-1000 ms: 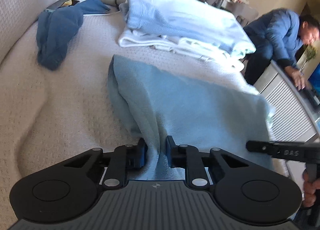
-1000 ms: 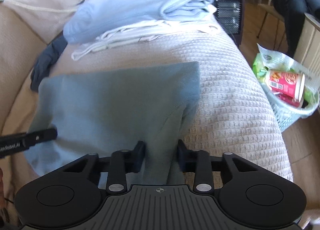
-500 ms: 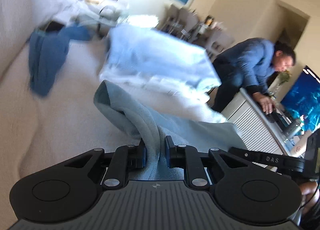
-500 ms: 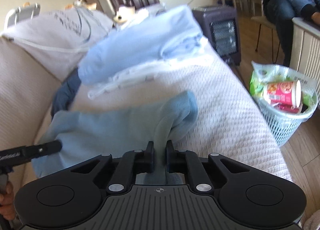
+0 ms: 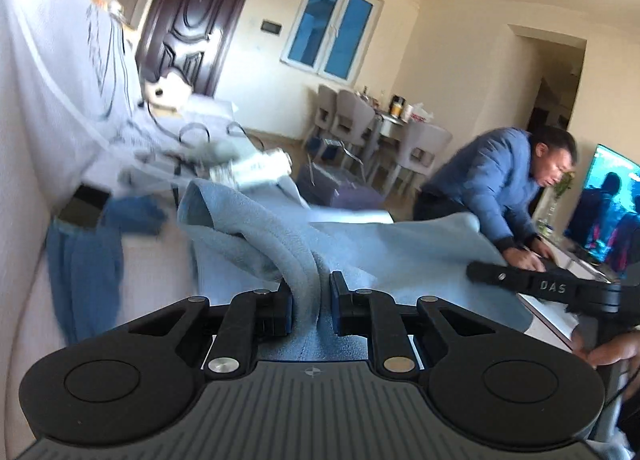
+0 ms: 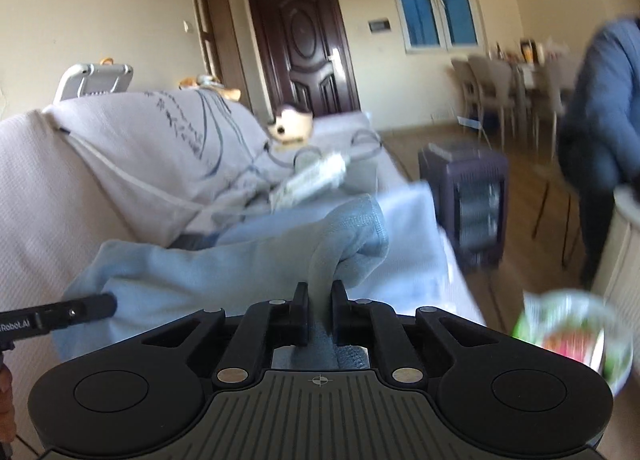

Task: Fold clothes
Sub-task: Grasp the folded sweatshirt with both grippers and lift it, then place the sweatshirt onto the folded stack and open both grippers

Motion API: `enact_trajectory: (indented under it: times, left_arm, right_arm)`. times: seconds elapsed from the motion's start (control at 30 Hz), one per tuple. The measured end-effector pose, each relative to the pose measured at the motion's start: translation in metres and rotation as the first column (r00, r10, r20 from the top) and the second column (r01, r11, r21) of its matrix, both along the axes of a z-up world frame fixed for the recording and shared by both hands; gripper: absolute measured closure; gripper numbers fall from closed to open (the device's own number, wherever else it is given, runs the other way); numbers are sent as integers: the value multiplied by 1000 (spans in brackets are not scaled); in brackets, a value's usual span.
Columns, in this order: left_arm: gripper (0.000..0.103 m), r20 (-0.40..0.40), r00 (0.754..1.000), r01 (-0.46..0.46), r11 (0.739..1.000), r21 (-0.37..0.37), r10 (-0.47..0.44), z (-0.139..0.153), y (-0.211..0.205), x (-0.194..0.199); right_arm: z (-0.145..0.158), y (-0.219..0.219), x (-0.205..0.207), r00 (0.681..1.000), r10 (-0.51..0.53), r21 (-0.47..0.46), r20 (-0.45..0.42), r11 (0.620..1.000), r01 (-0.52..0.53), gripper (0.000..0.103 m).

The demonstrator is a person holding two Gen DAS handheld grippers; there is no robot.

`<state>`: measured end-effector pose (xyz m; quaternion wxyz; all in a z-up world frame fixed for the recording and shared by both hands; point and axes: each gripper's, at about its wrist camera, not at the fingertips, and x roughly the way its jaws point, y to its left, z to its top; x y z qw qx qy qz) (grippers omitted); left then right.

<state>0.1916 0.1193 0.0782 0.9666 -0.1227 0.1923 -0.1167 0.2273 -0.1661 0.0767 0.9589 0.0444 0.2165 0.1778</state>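
The cloth [image 5: 420, 256] hangs above the sofa [image 6: 36, 196], stretched crosswise between both grippers, its long axis running side to side. The left gripper [image 5: 311, 292] pinches one bunched corner between its jaws; the right gripper [image 6: 319, 300] pinches the other. Both point slightly downward, side by side, towards the room.
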Motion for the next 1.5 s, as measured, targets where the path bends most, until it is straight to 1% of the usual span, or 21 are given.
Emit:
enact_trajectory:
  times: [0.1,0.17,0.23,0.33,0.47,0.5,0.57,0.67,0.77,0.83,0.9,0.93,1.0,1.07,1.13,1.2,1.23,1.3,1.33,1.4,1.5]
  left_arm:
    - [88,23,1000,-5,1000,25,5,11,-7,45]
    - [87,28,1000,-2,998,55,1,10,-14,72]
    - [87,2,1000,7,998,64,-7,2,-17,98]
    - [87,-83,996,-15,997,81,22,-18,-25,135]
    - [85,-195,979,-14,979,204,55,-49,-34,158]
    - [81,-210,976,-5,973,232,55,-57,-33,159]
    - [71,-239,969,-6,965,262,71,-70,-31,160]
    - [70,-252,965,-15,968,251,80,-76,-28,162]
    - [64,-251,965,-8,966,259,76,-71,-29,157]
    - [57,-239,969,1,962,274,67,-63,-31,145]
    - [52,-226,972,6,959,284,61,-57,-30,131]
    - [52,-227,971,1,957,291,68,-54,-28,121]
    - [48,-230,970,-11,962,272,76,-54,-22,95]
    - [45,-233,970,-14,970,242,72,-57,-16,67]
    - [44,-254,965,-4,972,234,65,-67,-15,39]
    - [43,-291,955,17,970,243,56,-78,-16,14]
    - [43,-302,952,22,969,246,55,-82,-16,4]
    - [36,-307,950,18,969,246,60,-87,-14,-15]
    - [33,-304,951,14,971,240,61,-87,-12,-23]
    - [30,-283,957,1,975,223,64,-85,-10,-31]
    - [22,-244,967,-11,975,224,67,-81,-12,-34]
  right_arm:
    - [17,16,44,998,-19,-101,58,995,24,92]
    - [20,22,71,997,-46,-124,68,991,54,92]
    - [15,23,98,996,-75,-130,44,988,80,92]
    - [-9,19,133,993,-115,-118,-40,987,110,92]
    - [-52,12,165,969,-145,-78,-199,988,132,92]
    - [-62,10,168,962,-150,-70,-227,988,137,92]
    - [-78,7,172,955,-155,-75,-254,987,140,89]
    - [-88,11,171,955,-154,-114,-254,985,128,87]
    - [-82,14,169,957,-146,-137,-252,984,114,82]
    - [-77,13,165,957,-145,-142,-251,984,112,72]
    - [-73,7,157,956,-147,-132,-253,984,116,51]
    - [-70,5,153,956,-148,-127,-253,985,119,48]
    - [-72,-4,137,953,-143,-87,-266,988,124,45]
    - [-81,-15,114,945,-126,-25,-302,992,125,40]
    - [-95,-21,89,934,-100,-1,-342,994,106,40]
    - [-108,-20,65,927,-68,-36,-368,998,59,40]
    - [-112,-16,54,926,-57,-82,-372,996,28,40]
    - [-120,-8,35,925,-37,-156,-378,988,-24,39]
    - [-121,-6,30,927,-32,-164,-375,986,-32,39]
    - [-122,-2,19,929,-22,-180,-369,982,-49,30]
    - [-122,5,6,940,-16,-202,-340,978,-57,27]
